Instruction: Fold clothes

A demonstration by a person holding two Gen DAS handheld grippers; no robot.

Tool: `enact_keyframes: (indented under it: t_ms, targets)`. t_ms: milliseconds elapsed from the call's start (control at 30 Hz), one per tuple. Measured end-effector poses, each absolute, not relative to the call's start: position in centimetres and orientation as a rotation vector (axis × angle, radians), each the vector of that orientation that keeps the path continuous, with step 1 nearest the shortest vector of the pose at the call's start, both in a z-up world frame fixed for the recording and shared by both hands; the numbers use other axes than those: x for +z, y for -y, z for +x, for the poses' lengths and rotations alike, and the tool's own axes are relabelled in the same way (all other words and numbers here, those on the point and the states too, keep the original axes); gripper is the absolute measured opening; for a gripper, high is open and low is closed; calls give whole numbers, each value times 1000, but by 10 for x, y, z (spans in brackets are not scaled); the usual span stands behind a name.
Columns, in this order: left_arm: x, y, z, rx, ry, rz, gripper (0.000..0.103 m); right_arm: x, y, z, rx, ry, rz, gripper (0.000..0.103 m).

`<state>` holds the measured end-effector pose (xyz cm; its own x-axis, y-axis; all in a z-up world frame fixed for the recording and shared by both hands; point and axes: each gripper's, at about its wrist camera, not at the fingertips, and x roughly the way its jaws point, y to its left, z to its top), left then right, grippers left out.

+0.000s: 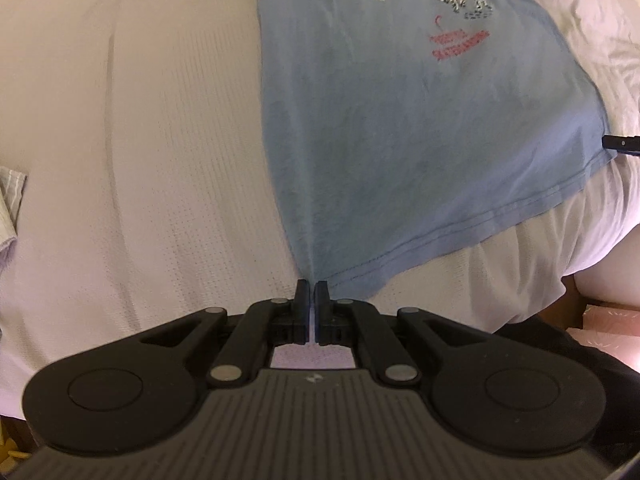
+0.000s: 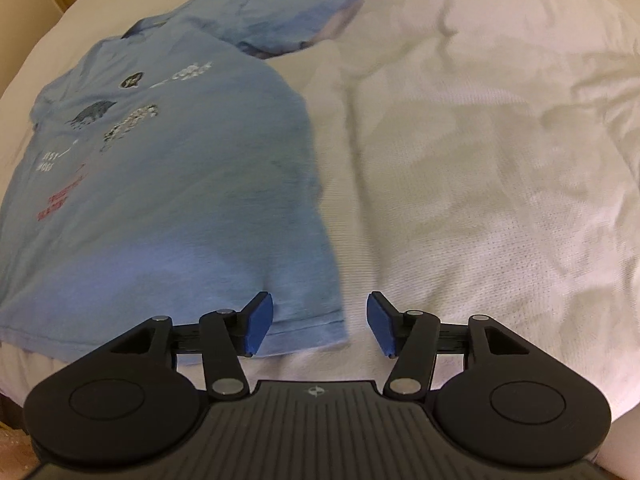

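T-shirt (image 1: 400, 120) in light blue lies flat on the white bedspread (image 1: 140, 140), my left gripper (image 1: 311, 292) jaws pinched on its hem corner, my right gripper (image 2: 320, 320) jaws wide open above the opposite corner.

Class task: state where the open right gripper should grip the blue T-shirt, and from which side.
Grip the blue T-shirt at its near hem corner, coming in low from the bed's near edge. That corner lies flat between the right gripper fingers, likely easy to pinch.
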<state>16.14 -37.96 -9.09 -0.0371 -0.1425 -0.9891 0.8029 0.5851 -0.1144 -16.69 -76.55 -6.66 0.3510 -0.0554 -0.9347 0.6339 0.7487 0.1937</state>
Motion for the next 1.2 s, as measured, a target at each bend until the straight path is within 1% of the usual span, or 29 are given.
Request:
enact_keyframes:
  t_ms: [33, 67, 100, 133, 167, 300, 433, 500, 633, 667, 700, 767, 800, 867, 1000, 1067, 1100, 1133, 1200]
  targets:
    - [-92, 381, 162, -844, -1413, 607, 0, -72, 770, -169, -463, -1127, 637, 55]
    - [-92, 382, 162, -846, -1416, 605, 0, -78, 775, -172, -444, -1120, 689, 49]
    - [-90, 382, 163, -852, -1413, 603, 0, -82, 779, -174, -441, -1115, 728, 32]
    - [-87, 382, 164, -859, -1407, 609, 0, -84, 783, -176, -446, -1112, 756, 22]
    - [-83, 382, 164, -865, -1401, 614, 0, -81, 786, -179, -446, -1105, 779, 6]
    - [-59, 369, 167, -878, -1390, 599, 0, -49, 787, -191, -455, -1119, 783, 3]
    - [-49, 356, 168, -863, -1388, 590, 0, -12, 769, -204, -407, -1175, 780, 3]
    - [-56, 357, 169, -843, -1401, 580, 0, -9, 755, -204, -383, -1200, 783, 3]
    - [-68, 363, 168, -810, -1440, 623, 0, -25, 746, -195, -416, -1248, 733, 5]
    - [-70, 364, 167, -797, -1452, 641, 0, -29, 747, -191, -425, -1269, 712, 9]
    - [-71, 364, 166, -784, -1463, 658, 0, -31, 747, -189, -428, -1296, 674, 16]
    - [-66, 358, 166, -761, -1449, 648, 2, -29, 751, -185, -419, -1321, 624, 20]
    - [-63, 355, 167, -745, -1439, 637, 4, -26, 755, -184, -415, -1315, 615, 27]
    - [-54, 348, 173, -722, -1411, 607, 7, -17, 763, -182, -428, -1298, 597, 30]
    - [-38, 345, 193, -705, -1348, 554, 7, 2, 779, -168, -447, -1257, 557, 35]
    - [-33, 349, 209, -710, -1314, 537, 11, 11, 781, -155, -433, -1245, 541, 37]
    - [-33, 352, 220, -715, -1298, 524, 17, 15, 782, -147, -424, -1238, 536, 41]
    - [-34, 358, 232, -722, -1284, 509, 20, 20, 782, -138, -417, -1229, 527, 42]
    - [-38, 369, 264, -736, -1254, 479, 22, 26, 779, -121, -409, -1214, 510, 43]
